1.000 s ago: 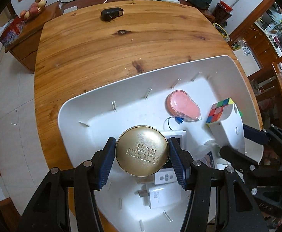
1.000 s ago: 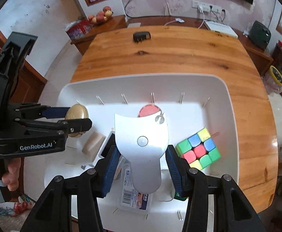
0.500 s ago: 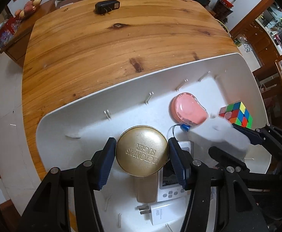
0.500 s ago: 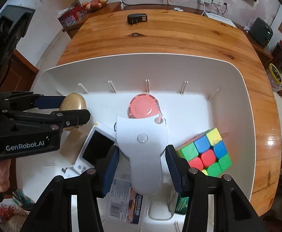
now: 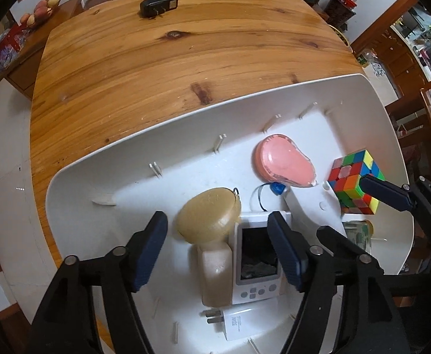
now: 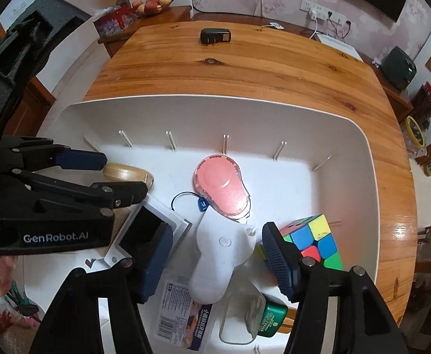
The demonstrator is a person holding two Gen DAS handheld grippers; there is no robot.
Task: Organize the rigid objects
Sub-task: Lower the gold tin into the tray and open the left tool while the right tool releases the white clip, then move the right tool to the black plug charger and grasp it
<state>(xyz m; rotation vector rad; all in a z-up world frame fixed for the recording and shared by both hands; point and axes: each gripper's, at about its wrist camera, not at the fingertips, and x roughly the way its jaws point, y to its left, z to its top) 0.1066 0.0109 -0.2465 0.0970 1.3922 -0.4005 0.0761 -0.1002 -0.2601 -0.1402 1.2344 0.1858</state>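
Observation:
A white bin point(image 5: 144, 144) point(image 6: 245, 100) stands on the wooden table. My left gripper point(image 5: 218, 244) point(image 6: 109, 177) hangs over its left part with the jaws opening. The gold round tin point(image 5: 208, 215) point(image 6: 124, 172) lies tilted below, free of both pads, leaning on a beige block point(image 5: 215, 271). My right gripper point(image 6: 218, 253) point(image 5: 360, 215) is also opening. A flat white plastic piece point(image 6: 221, 253) lies between its pads, which stand just clear of it. A pink case point(image 6: 221, 183) point(image 5: 283, 162) and a colour cube point(image 6: 312, 242) point(image 5: 354, 180) lie in the bin.
The bin also holds a white screen device point(image 5: 256, 253) point(image 6: 147, 230), a white charger point(image 5: 239, 324), a labelled packet point(image 6: 183, 315) and a clear bottle with a green cap point(image 6: 259, 315). A black adapter point(image 5: 157, 6) point(image 6: 215, 35) lies at the table's far side.
Both grippers have opened. The gold tin dropped out of the left jaws onto the beige block and tilted. The white piece left the right jaws and rests in the bin.

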